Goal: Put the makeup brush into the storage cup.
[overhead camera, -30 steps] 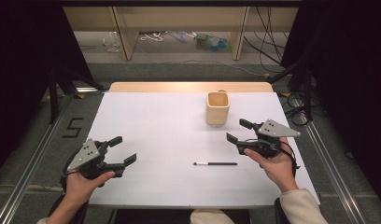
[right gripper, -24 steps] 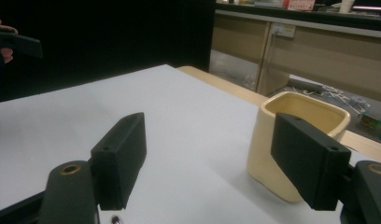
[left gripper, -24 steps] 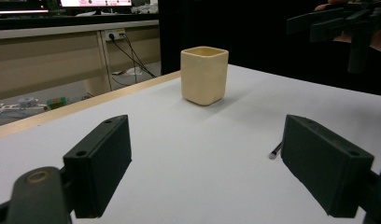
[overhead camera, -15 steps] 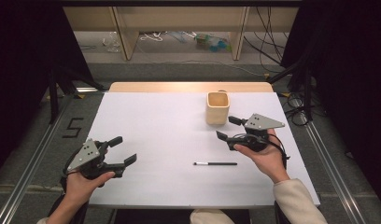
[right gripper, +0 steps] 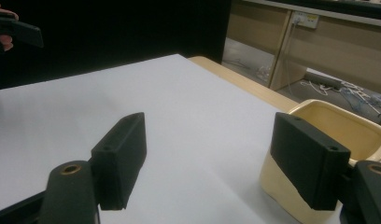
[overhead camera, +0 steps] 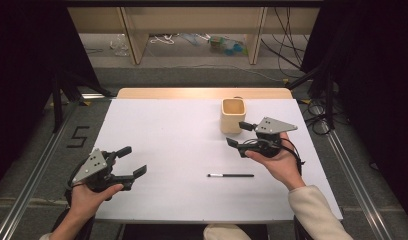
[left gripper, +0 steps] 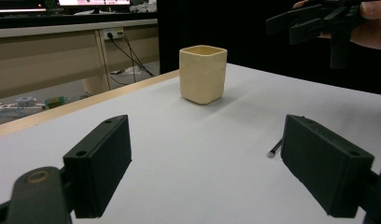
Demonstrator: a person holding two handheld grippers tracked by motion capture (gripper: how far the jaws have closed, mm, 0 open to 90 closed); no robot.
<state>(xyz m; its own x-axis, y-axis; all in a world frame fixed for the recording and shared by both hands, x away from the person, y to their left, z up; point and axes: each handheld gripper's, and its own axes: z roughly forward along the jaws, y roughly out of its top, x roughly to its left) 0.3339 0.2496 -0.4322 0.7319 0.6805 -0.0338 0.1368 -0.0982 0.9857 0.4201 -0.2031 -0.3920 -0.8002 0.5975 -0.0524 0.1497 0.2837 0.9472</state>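
A cream square cup (overhead camera: 233,115) stands at the right back of the white table (overhead camera: 172,135). A black pen (overhead camera: 231,175) lies flat nearer the front, right of centre. My right gripper (overhead camera: 235,134) is held above the table just in front of the cup, open, jaws pointing left, nothing between them. In the right gripper view the cup (right gripper: 282,186) sits close behind the right jaw. My left gripper (overhead camera: 134,160) hovers open and empty at the front left. From the left gripper view, the cup (left gripper: 202,73) is ahead and the pen (left gripper: 274,148) peeks out beside the right jaw.
A bare wooden strip (overhead camera: 202,93) runs along the table's far edge. Behind it are shelf legs and loose cables on the floor (overhead camera: 192,45). Black stands and cables (overhead camera: 322,100) crowd the right side. A metal rail (overhead camera: 37,170) borders the left.
My right gripper has moved left and away from the person, closing in on the cup. The left gripper, cup and pen stayed put.
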